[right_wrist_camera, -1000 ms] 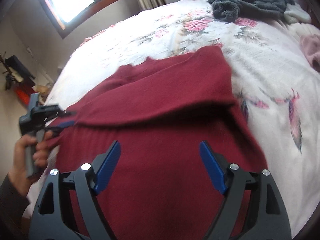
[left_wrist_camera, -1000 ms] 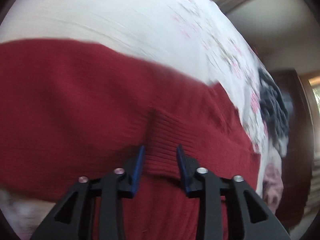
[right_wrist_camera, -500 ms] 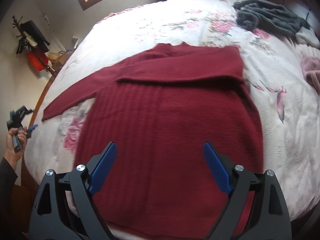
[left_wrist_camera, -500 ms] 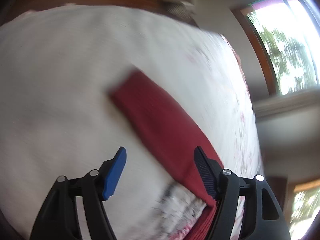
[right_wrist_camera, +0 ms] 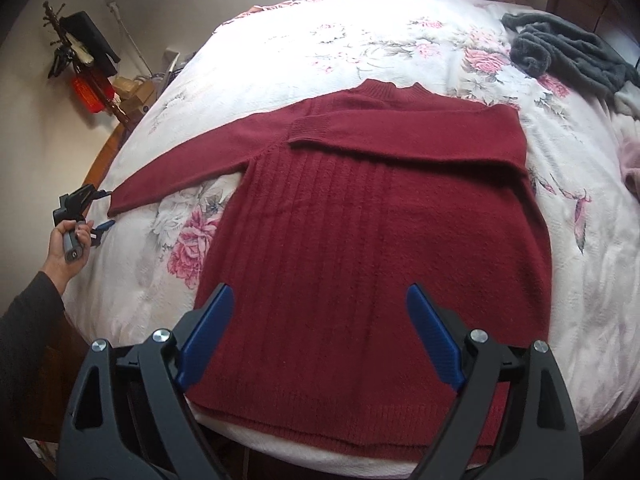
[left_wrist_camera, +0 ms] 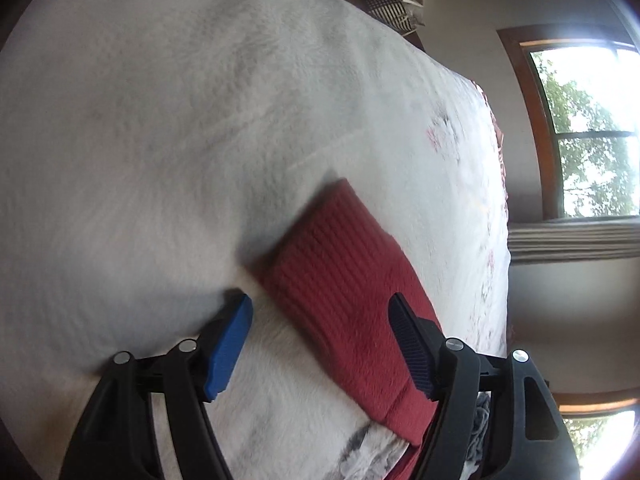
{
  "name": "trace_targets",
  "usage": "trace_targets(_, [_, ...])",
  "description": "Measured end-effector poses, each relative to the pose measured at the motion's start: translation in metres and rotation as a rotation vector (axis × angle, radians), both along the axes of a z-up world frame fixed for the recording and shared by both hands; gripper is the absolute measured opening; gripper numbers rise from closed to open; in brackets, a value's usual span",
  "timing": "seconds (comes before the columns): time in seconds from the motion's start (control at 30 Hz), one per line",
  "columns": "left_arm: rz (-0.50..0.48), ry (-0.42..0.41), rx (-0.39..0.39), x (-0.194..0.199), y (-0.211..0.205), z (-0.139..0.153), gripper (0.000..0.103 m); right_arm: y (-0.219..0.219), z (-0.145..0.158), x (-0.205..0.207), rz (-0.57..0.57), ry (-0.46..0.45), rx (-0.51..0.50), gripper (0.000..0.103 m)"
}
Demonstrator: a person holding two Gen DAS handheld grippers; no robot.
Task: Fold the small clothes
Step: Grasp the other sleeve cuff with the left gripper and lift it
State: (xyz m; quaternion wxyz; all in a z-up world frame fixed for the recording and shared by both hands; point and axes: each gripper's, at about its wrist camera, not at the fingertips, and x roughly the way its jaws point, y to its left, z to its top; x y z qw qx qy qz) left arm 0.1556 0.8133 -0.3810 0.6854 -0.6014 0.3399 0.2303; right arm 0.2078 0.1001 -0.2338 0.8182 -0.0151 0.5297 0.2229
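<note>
Both grippers have drawn back from the red sweater (right_wrist_camera: pixel 376 216), which lies flat on the bed (right_wrist_camera: pixel 320 48), right sleeve folded across; the left gripper (left_wrist_camera: pixel 320 340), spread and empty, is nearer the outstretched left sleeve (left_wrist_camera: pixel 344 292), while the right gripper (right_wrist_camera: pixel 320 336) hovers open over the hem.

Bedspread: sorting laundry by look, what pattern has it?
White bedspread with pink flowers, clearest in the right wrist view.

Left wrist view: close and low over the white floral bedspread (left_wrist_camera: pixel 160 140), facing the window. Right wrist view: higher, farther back, facing across the bed. Shared: the dark red knitted sweater's outstretched sleeve (left_wrist_camera: pixel 344 288) (right_wrist_camera: pixel 180 168).
</note>
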Motion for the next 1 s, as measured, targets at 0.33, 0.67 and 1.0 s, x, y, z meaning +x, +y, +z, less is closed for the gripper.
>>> trace_targets(0.33, [-0.089, -0.021, 0.095, 0.032, -0.018, 0.060, 0.008, -0.015, 0.006, -0.003, -0.017, -0.019, -0.007, 0.088])
trace_targets(0.67, [-0.366, -0.213, 0.374, 0.113, -0.128, 0.221, 0.008, -0.051, 0.020, -0.009, -0.073, -0.049, 0.043, 0.088])
trace_targets(1.0, [-0.680, -0.220, 0.510, 0.224, -0.304, 0.241, 0.008, -0.097, 0.016, -0.010, -0.148, -0.053, 0.080, 0.088])
